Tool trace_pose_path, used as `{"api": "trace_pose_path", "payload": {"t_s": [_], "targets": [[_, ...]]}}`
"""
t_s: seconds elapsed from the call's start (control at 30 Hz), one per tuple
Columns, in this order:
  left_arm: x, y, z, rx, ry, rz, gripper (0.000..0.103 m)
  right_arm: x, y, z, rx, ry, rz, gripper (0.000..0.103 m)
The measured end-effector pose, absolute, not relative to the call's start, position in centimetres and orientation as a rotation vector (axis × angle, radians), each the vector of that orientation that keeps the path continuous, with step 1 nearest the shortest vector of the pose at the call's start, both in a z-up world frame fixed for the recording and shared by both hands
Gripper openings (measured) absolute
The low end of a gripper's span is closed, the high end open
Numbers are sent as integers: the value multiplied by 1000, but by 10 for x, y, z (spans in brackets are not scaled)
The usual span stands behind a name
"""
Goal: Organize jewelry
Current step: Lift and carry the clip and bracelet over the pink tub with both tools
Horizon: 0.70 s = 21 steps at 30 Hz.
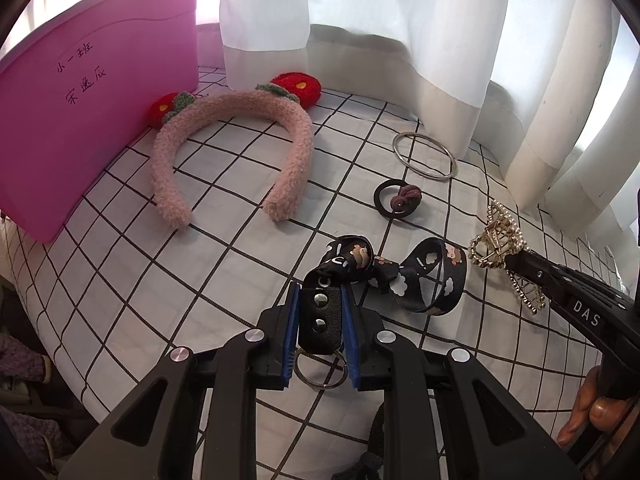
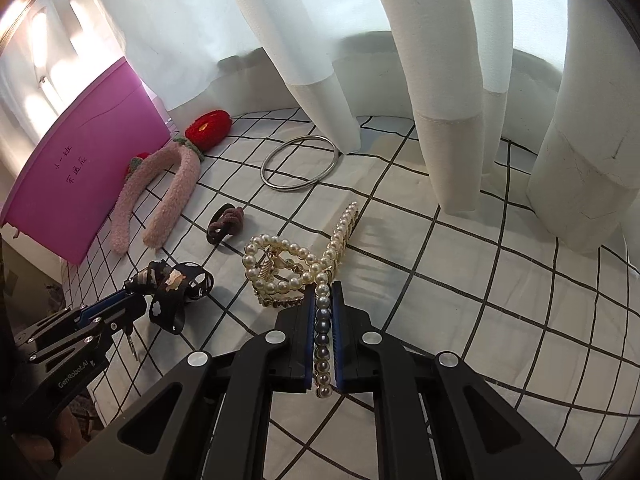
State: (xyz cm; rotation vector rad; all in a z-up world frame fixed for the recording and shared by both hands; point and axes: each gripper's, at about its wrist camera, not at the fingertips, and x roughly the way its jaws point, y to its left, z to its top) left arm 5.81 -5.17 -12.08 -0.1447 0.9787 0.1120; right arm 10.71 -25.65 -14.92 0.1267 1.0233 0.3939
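Note:
My left gripper (image 1: 320, 300) is shut on the black leather tab of a black cartoon-print lanyard strap (image 1: 416, 280), whose key ring (image 1: 320, 372) hangs between the jaws; the strap also shows in the right wrist view (image 2: 172, 288). My right gripper (image 2: 324, 296) is shut on one arm of a gold pearl hair claw (image 2: 280, 264), also seen in the left wrist view (image 1: 496, 244). A pink fuzzy headband (image 1: 232, 148) with red crochet flowers lies by a pink bin (image 1: 80, 120). A silver bangle (image 1: 424, 156) and a dark hair tie (image 1: 396, 200) lie on the cloth.
A white checked cloth (image 1: 200, 260) covers the surface. White curtains (image 2: 440, 80) hang along the back and right, their hems touching the cloth. The pink bin (image 2: 80, 168) stands at the left edge. The left gripper (image 2: 100, 316) sits low left in the right wrist view.

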Motion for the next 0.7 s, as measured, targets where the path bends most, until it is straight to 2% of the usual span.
{"api": "trace_pose_path", "payload": {"t_s": [0.4, 0.7], "targets": [[31, -43, -90, -160, 936, 112, 20, 72, -273, -115, 156, 986, 395, 8], [1, -38, -39, -161, 858, 120, 20, 40, -281, -66, 131, 934, 442, 8]]}}
